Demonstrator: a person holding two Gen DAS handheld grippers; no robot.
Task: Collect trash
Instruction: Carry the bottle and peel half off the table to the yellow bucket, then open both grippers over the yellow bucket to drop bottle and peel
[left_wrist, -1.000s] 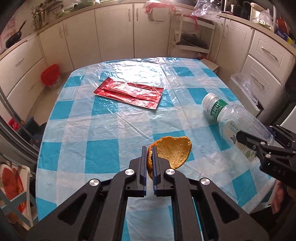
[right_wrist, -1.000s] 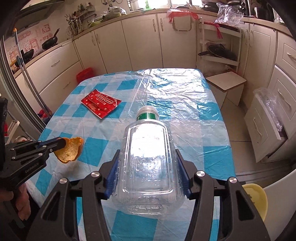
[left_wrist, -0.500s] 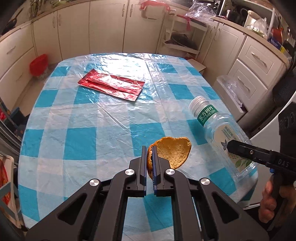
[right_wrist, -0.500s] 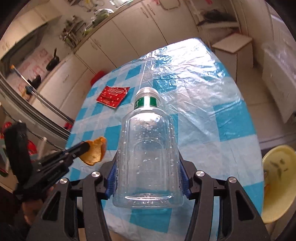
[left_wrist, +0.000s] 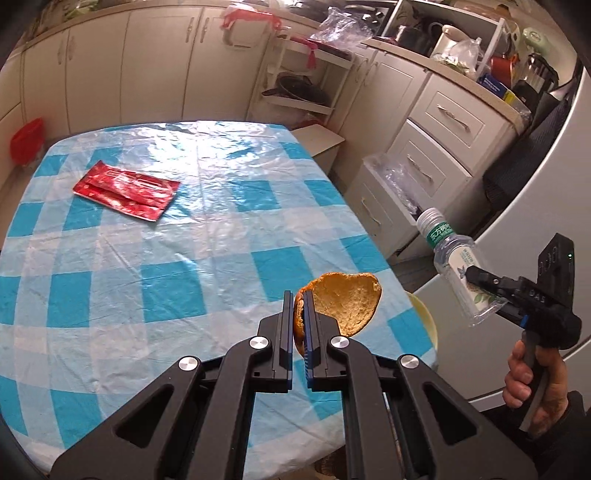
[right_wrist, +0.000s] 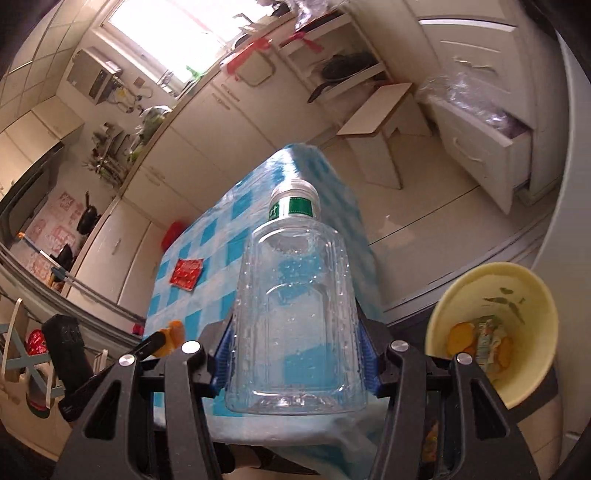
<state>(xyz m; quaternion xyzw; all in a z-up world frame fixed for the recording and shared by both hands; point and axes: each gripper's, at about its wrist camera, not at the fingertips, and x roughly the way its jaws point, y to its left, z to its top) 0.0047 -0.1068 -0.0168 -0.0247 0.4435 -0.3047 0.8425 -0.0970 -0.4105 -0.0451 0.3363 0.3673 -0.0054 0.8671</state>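
My left gripper (left_wrist: 299, 314) is shut on the edge of an orange fruit peel (left_wrist: 343, 302), held in the air above the near right corner of the blue-checked table (left_wrist: 147, 266). My right gripper (right_wrist: 297, 347) is shut on a clear empty plastic bottle (right_wrist: 295, 314) with a white cap and green label, tilted and held off the table's right side; the same bottle (left_wrist: 454, 262) shows at the right in the left wrist view. A yellow bin (right_wrist: 517, 321) with peels and wrappers in it stands below to the right. A red wrapper (left_wrist: 125, 194) lies flat on the far left of the table.
White cabinets run along the walls, with an open drawer (right_wrist: 491, 136) lined with clear plastic on the right. A small stool (right_wrist: 376, 114) stands past the table's far end. A white fridge door (left_wrist: 554, 177) is close on the right. A person's hand (left_wrist: 532, 380) grips the right handle.
Both grippers have swung to the right, off the table's right edge. The bottle has rolled and tilted, and the yellow bin has come into the right wrist view. Neither grip has changed.
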